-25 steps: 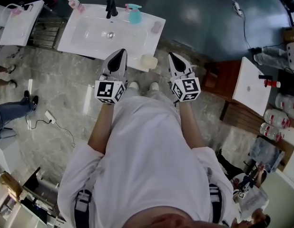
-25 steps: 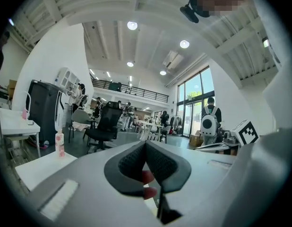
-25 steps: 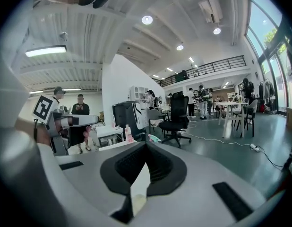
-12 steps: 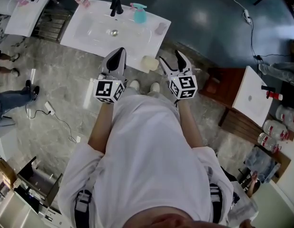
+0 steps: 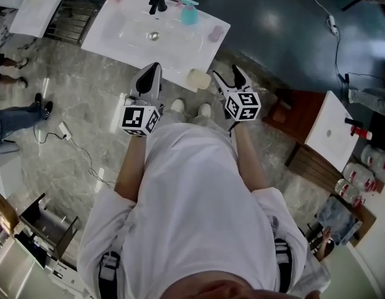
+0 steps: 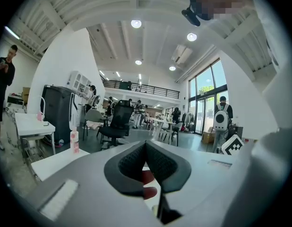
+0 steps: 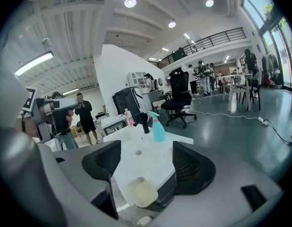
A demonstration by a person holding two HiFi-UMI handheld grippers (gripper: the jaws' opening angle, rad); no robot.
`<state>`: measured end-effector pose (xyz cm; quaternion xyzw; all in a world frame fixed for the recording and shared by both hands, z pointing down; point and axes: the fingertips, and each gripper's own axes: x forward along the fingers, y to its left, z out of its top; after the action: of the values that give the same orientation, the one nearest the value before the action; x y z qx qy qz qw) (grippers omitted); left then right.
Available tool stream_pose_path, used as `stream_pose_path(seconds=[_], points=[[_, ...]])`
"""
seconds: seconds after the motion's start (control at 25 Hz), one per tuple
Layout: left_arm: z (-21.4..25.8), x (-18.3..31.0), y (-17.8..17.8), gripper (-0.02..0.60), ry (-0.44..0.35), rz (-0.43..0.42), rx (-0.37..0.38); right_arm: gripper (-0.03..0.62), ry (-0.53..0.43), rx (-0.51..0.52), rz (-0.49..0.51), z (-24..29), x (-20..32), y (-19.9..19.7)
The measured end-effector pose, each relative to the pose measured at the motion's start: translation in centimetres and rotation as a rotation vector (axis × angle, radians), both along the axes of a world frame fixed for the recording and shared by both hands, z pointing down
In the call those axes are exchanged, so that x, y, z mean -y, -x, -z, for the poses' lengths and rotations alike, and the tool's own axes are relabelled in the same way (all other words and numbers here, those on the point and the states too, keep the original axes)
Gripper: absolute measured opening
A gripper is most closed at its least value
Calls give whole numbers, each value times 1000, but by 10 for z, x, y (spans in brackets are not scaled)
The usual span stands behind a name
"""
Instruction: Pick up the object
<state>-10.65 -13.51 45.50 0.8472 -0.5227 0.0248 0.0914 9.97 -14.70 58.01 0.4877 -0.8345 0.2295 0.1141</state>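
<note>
Right claw point(image 7: 147, 163) opening, empty; cream block point(image 7: 142, 192) just ahead on sink point(image 7: 133, 143) corner; left claw point(image 6: 146, 150) closed

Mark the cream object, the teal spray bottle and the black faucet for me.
cream object point(image 7: 141, 192), right gripper view, middle of its top face.
teal spray bottle point(image 7: 158, 132), right gripper view, its body.
black faucet point(image 5: 157, 0), head view, its upright body.
</note>
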Motion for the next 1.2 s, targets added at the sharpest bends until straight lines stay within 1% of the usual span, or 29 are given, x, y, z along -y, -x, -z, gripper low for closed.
stream_pose_path(seconds=[0.36, 0.64, 0.8, 1.0, 1.2], points=[[-5, -18, 27, 0, 30, 91, 35, 344, 224, 106, -10, -81, 2, 4], [-4, -35, 61, 0, 53, 173, 79, 344, 402, 245, -59, -143, -1, 12], [-3, -47, 77, 0, 64, 224, 99, 344, 502, 347, -96, -173, -5, 15], [-7, -62, 93, 0, 89, 274, 119, 347, 637, 521, -157, -208, -8, 23], [-7, -75, 101, 1, 111, 299, 132, 339, 740, 643, -197, -231, -15, 30]])
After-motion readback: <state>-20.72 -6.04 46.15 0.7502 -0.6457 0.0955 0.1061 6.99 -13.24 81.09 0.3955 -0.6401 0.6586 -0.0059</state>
